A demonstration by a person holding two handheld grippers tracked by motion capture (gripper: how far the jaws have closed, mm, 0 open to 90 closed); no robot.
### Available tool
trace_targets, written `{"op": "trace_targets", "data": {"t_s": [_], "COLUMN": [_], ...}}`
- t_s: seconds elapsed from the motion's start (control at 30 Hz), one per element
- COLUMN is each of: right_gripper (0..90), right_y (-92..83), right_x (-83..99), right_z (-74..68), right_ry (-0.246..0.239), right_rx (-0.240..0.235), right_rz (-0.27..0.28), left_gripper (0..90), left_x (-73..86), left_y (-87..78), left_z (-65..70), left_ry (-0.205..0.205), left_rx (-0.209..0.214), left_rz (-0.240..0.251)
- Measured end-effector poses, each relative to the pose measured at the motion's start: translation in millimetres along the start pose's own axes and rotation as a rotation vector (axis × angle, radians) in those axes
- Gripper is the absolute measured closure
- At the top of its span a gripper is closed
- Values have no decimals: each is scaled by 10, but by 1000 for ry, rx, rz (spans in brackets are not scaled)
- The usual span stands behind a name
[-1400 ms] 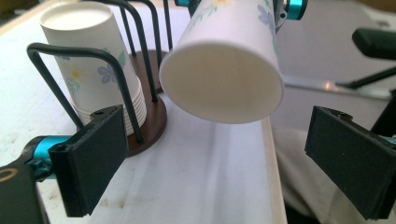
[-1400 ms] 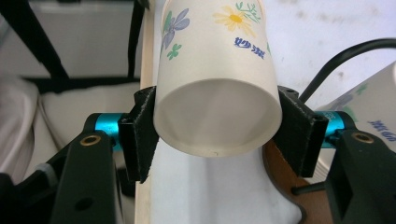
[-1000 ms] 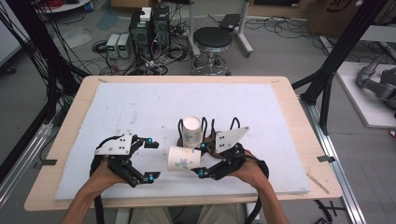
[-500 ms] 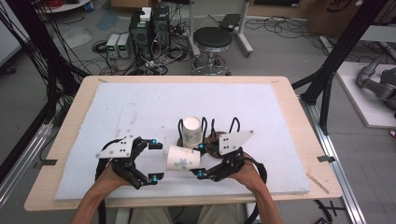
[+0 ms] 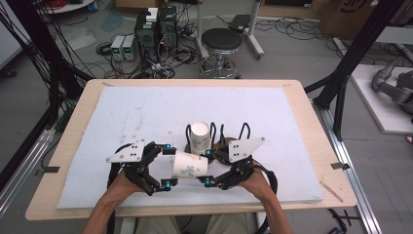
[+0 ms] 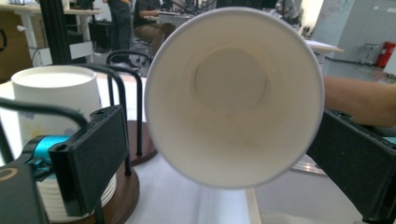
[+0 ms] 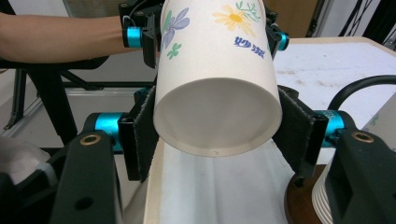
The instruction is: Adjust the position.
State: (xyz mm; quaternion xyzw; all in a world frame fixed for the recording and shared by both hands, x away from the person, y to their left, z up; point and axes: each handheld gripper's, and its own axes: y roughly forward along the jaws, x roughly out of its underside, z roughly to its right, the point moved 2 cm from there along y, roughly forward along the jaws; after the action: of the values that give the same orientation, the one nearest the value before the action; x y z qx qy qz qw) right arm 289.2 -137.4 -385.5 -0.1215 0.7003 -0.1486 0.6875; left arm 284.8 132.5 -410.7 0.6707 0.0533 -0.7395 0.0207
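We saw a flowered paper cup (image 5: 190,165) lying sideways above the white mat (image 5: 146,112), at six o'clock of the table; the right gripper (image 5: 208,168) was clenched on its base end, both pads pressed to its wall; the left gripper (image 5: 169,165) stood released, its jaws flanking the cup's open rim at nine o'clock without pressing; just beyond, at twelve o'clock, an upright stack of cups (image 5: 200,137) sat in a wire holder (image 5: 243,131).

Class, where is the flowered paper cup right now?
In the high view the flowered paper cup lies sideways near the table's front edge, clamped by the right gripper, just before the cup stack.
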Motion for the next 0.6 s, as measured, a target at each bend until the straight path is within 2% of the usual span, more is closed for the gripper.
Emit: {"op": "trace_targets", "data": {"t_s": [0.2,0.6], "right_gripper": [376,376], "right_y": [3,19], "right_x": [3,4], "right_z": [5,6], "right_ry": [-4,-4], "right_rx": [0,-1], "right_rz": [3,5], "left_gripper": [60,60], "left_x": [-22,-16], "left_y": [86,150], "left_z": [8,10], "left_ry": [5,9], "left_rx": [13,20], "left_rz": [0,-5]}}
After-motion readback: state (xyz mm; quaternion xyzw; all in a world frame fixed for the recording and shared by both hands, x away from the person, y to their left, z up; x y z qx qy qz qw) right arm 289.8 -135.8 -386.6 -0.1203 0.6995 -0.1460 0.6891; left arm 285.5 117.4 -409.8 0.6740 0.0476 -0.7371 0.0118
